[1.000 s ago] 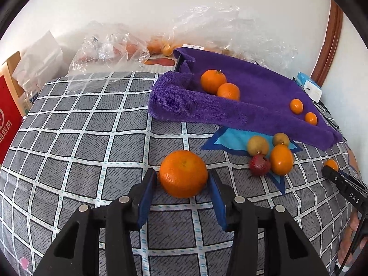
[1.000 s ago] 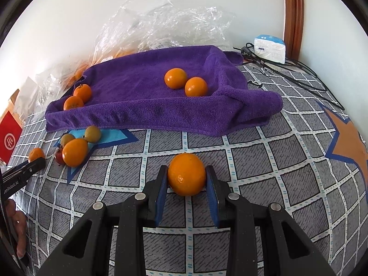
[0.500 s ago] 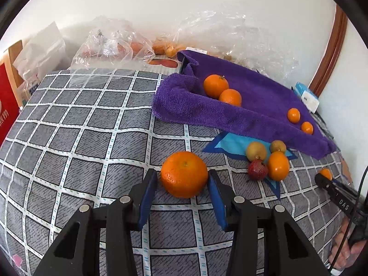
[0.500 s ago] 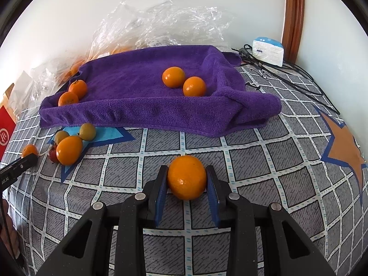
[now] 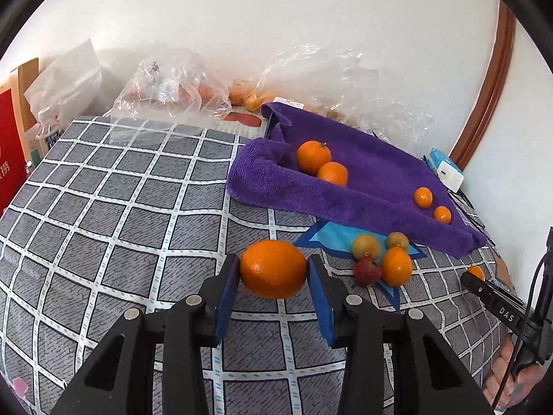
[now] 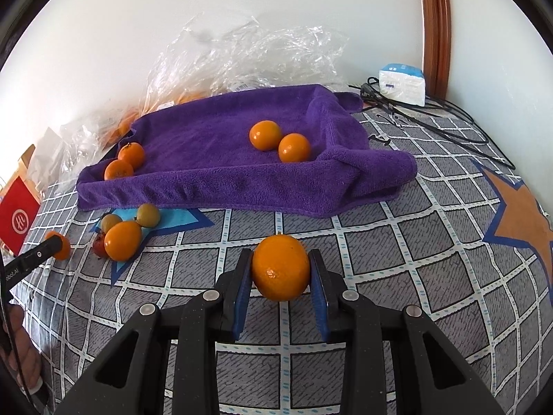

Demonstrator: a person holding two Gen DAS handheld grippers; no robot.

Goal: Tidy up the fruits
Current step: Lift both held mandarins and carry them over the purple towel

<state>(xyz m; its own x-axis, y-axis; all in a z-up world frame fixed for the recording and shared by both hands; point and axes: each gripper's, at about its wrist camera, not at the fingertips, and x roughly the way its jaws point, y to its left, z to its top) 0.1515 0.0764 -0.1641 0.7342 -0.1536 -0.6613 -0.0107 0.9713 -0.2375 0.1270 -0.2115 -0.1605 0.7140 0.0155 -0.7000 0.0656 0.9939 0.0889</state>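
My left gripper [image 5: 273, 269] is shut on a large orange [image 5: 273, 268] and holds it above the checked cloth. My right gripper [image 6: 280, 269] is shut on another orange [image 6: 280, 267], also lifted. A purple towel [image 5: 363, 186] [image 6: 221, 159] lies ahead with two oranges [image 5: 321, 162] at one end and two smaller ones [image 5: 432, 204] at the other. A small cluster of fruit [image 5: 380, 263] [image 6: 128, 228] sits on a blue star in front of the towel: an orange one, two yellow-green ones and a red one.
The grey checked tablecloth [image 5: 121, 207] covers the table. Clear plastic bags [image 5: 172, 93] [image 6: 249, 58] with more fruit lie along the wall. A red box [image 5: 8, 159] stands at the left. Black cables [image 6: 432, 114] and a white-blue box [image 6: 402, 83] lie beyond the towel.
Both grippers have lifted their oranges off the cloth and risen, so the table looks farther below. The grips have not changed.
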